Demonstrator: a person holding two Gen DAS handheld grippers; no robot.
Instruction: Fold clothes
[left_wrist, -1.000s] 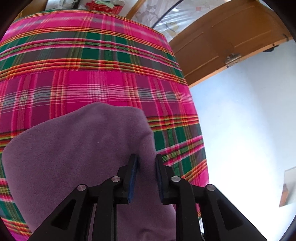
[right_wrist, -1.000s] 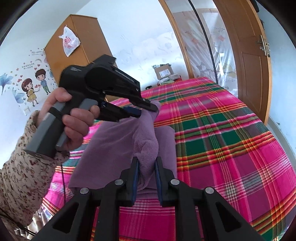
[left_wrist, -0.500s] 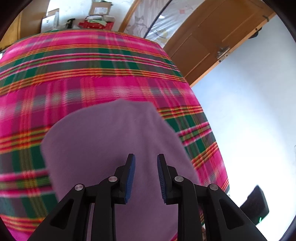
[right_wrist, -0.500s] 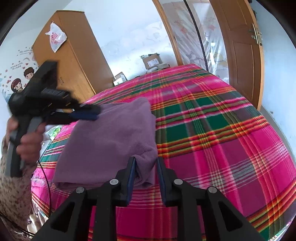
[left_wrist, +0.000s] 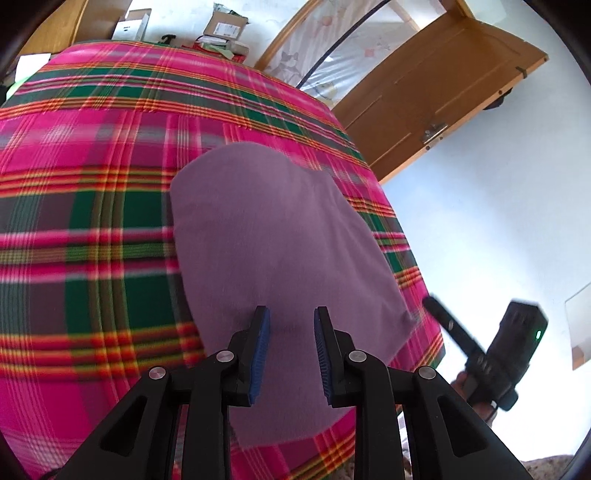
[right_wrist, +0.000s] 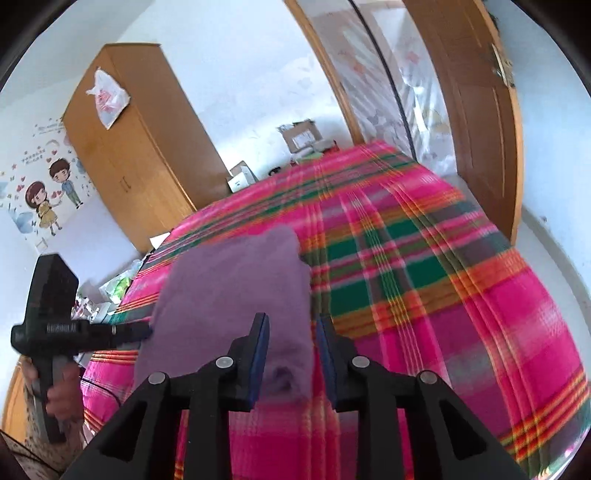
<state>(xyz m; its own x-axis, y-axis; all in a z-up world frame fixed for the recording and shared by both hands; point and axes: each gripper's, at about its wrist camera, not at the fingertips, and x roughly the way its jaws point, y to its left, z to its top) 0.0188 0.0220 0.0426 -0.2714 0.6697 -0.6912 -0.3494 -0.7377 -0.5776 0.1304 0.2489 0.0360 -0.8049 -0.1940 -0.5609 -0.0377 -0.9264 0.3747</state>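
Two handheld grippers, both hovering over one folded purple garment (left_wrist: 280, 236) lying flat on a bed covered in a pink, green and orange plaid blanket (left_wrist: 92, 192). Garment near the bed's front corner, folded into a rough rectangle, smooth on top.

Left gripper (left_wrist: 291, 350) seen from its own camera: jaws parted, blue pads facing each other with a clear gap, nothing between them — purple cloth showing below. Off to the right of that view, past the bed's edge, the right gripper (left_wrist: 454, 332) as a dark blurred shape with a small green light on its body.

Right gripper (right_wrist: 291, 354) from its own camera: jaws likewise spread apart and empty, poised above the garment's near, thicker edge (right_wrist: 284, 369). Left gripper's dark tip (right_wrist: 136, 330) just beside the garment's left side, held by a hand (right_wrist: 59, 391) on its grey grip.

Behind the bed: wooden wardrobe (right_wrist: 136, 155) with a plastic bag (right_wrist: 107, 99) hanging on it, cartoon wall sticker (right_wrist: 48, 199), cardboard boxes (right_wrist: 303, 136), wooden door (right_wrist: 476, 110).
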